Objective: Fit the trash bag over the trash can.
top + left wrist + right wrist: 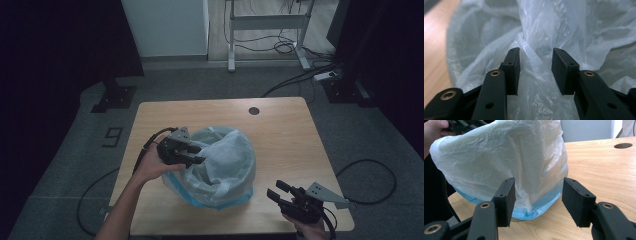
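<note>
1. Scene: a translucent white plastic bag [220,167] sits puffed up on the wooden table [290,145], left of centre and toward the near edge. A blue band [541,206] rings its base, apparently the rim of something blue underneath; what is inside, cannot tell

2. Left gripper [197,154]: at the bag's upper left side, reaching into the crumpled film. In the left gripper view a raised fold of plastic [531,57] stands between the jaws, which are at a middling gap. The film brushes the left pad [514,67]; the right pad [561,67] looks clear of it. So not yet a pinch, jaws unclamped around the fold

3. Right gripper [284,196]: near the right front corner of the table, well apart from the bag, jaws parted and empty. In the right gripper view it faces the bag's side

4. Step in hand, by my reading: take hold of the bag's loose top with the left gripper

5. To do it well: gather a thick fold, not a single layer, deep between the pads; close fully before pulling

6. Pull slowly; thin film may tear or slip

7. Bring the right gripper in to steady the blue base or take the opposite edge, so the whole bag does not slide across the table
</note>
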A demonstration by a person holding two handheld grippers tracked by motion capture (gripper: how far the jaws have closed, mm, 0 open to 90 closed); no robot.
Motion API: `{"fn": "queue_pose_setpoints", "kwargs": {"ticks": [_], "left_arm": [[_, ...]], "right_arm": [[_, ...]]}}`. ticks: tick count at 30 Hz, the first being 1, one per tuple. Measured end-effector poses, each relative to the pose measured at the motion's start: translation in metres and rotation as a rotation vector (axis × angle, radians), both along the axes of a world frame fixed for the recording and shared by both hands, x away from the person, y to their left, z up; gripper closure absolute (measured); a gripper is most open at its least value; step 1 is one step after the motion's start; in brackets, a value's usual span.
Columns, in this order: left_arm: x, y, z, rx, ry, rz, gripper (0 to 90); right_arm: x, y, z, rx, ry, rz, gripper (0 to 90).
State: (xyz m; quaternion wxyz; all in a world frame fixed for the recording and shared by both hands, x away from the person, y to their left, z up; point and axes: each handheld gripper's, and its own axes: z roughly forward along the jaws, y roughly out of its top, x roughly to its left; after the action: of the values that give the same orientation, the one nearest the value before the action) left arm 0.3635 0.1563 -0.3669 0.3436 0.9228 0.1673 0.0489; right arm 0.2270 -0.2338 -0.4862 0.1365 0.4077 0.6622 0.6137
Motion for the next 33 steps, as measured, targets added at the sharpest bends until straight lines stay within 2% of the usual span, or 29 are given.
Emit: {"fn": "queue_pose_setpoints", "kwargs": {"ticks": [4,8,11,16,26,29,31,33], "left_arm": [[0.001,0.002,0.004,-0.024,0.016,-0.012,54.7],[0.000,0.004,0.020,-0.074,0.007,-0.028,51.3],[0.002,-0.001,0.030,-0.079,-0.002,-0.034,49.9],[0.009,-0.020,0.039,-0.050,0.010,-0.073,50.2],[0.017,-0.041,0.036,-0.020,0.028,-0.103,49.9],[0.021,-0.049,0.035,0.006,0.031,-0.103,55.4],[0.024,-0.055,0.033,0.028,0.040,-0.097,62.3],[0.027,-0.063,0.029,0.053,0.057,-0.105,65.3]], "right_arm": [[0.000,-0.001,-0.001,0.002,0.006,-0.003,43.8],[0.000,-0.002,-0.001,0.005,0.006,-0.004,43.8],[0.000,-0.004,-0.001,0.009,0.004,-0.010,43.7],[0.001,-0.006,-0.002,0.011,0.008,-0.014,43.8],[0.000,-0.007,-0.002,0.013,0.008,-0.016,43.8],[0.000,-0.006,-0.002,0.014,0.007,-0.018,43.9],[0.000,-0.006,-0.002,0.011,0.007,-0.015,43.9],[0.000,-0.005,-0.002,0.009,0.005,-0.013,44.0]]}}
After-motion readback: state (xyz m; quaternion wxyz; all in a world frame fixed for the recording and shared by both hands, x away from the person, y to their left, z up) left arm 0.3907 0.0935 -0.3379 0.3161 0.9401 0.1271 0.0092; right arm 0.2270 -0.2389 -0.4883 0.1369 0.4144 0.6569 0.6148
